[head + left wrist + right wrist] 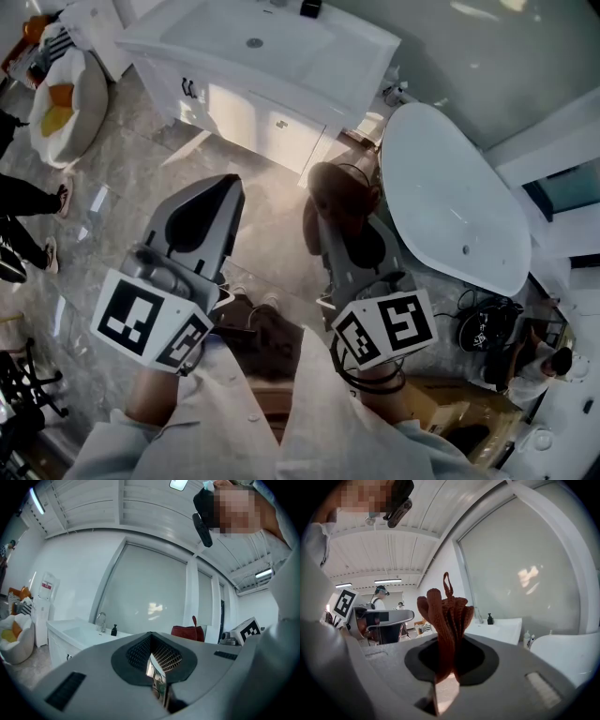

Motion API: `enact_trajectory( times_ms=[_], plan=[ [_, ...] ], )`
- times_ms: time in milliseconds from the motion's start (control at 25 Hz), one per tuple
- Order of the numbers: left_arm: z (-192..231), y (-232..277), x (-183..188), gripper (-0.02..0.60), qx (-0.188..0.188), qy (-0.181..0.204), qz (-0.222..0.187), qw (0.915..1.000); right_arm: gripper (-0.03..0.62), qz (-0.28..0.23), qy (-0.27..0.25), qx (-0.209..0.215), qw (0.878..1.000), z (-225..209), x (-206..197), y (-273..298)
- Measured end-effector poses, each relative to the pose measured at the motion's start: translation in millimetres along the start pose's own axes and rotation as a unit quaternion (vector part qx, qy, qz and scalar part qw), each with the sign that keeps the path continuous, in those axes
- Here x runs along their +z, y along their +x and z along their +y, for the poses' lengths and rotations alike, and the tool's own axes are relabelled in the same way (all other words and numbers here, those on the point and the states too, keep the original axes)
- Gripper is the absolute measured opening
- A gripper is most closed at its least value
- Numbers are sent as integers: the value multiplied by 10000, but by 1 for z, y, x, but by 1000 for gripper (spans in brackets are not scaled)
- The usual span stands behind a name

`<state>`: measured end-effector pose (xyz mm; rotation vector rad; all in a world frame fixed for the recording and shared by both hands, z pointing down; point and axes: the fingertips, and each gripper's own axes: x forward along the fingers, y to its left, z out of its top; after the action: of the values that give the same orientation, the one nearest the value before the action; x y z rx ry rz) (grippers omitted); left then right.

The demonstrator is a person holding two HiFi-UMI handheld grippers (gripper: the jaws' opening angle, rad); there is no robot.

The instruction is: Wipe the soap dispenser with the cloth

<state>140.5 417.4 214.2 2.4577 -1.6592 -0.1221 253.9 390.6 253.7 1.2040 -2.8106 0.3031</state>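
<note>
While the right gripper's point(446, 662) jaws pinch the brown cloth point(445, 609), the left gripper's point(152, 651) jaws sit together, empty. Soap dispenser point(114, 630) stands well away on the counter point(61, 628), so no wiping has started yet.

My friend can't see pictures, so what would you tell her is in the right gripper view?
The right gripper is shut on a bunched reddish-brown knitted cloth that sticks up from its jaws. Far behind, a small dark soap dispenser stands on a white sink counter.
</note>
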Motion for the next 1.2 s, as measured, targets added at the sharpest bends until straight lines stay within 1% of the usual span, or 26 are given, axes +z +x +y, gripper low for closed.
enact_trajectory(
  times_ms=[400,640,840,1040,1200],
  plan=[
    [-19,-15,-3,-3,328,45,-63,9994,55,-34,4,234,9997,-5,-5,-21],
    [-19,-19,-5,-3,454,83,-62,9989,55,-4,35,299,9995,-8,-9,-21],
    [-5,-21,-7,-3,525,54,-106,9986,55,-17,-6,300,9995,-5,-10,-13],
    [13,-20,-4,-3,440,59,-168,9989,55,-32,-56,209,9998,3,-9,2],
    [38,-17,4,-3,342,59,-176,9992,55,-54,-74,127,9999,13,-3,23]
  ],
)
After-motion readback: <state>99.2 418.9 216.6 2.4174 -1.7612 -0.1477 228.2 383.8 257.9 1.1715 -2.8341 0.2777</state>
